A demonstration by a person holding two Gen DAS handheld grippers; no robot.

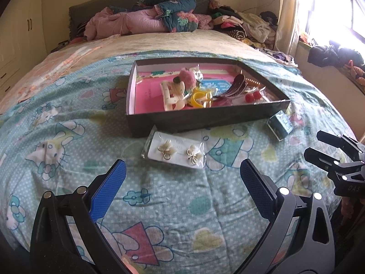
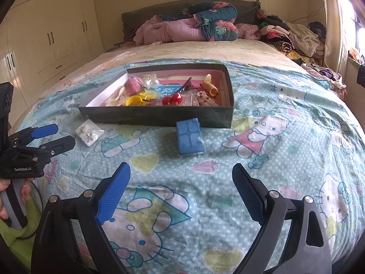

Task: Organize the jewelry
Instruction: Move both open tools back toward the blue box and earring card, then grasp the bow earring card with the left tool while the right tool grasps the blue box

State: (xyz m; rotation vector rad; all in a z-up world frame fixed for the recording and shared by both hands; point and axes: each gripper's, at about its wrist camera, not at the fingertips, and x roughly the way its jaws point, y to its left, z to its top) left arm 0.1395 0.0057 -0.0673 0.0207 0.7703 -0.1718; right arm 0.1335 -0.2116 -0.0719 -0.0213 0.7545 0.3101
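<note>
A dark shallow box (image 1: 205,119) (image 2: 159,116) with a pink lining lies on the bed, holding hair clips, a pink pompom, yellow rings and red beads. In front of it lies a clear packet of gold bow earrings (image 1: 176,151) (image 2: 89,132) and a small blue box (image 2: 189,137) (image 1: 280,125). My left gripper (image 1: 182,173) hangs open just short of the earring packet, nothing between its blue pads. My right gripper (image 2: 181,175) stands open short of the blue box, also with nothing in it.
The bed wears a teal cartoon-cat quilt (image 2: 273,159). Folded blankets (image 1: 159,18) and piled clothes (image 1: 246,25) lie at the headboard. Cupboards (image 2: 45,34) line the left wall, and a bright window (image 1: 330,6) is on the right. A hand (image 2: 6,194) holds the left tool's handle.
</note>
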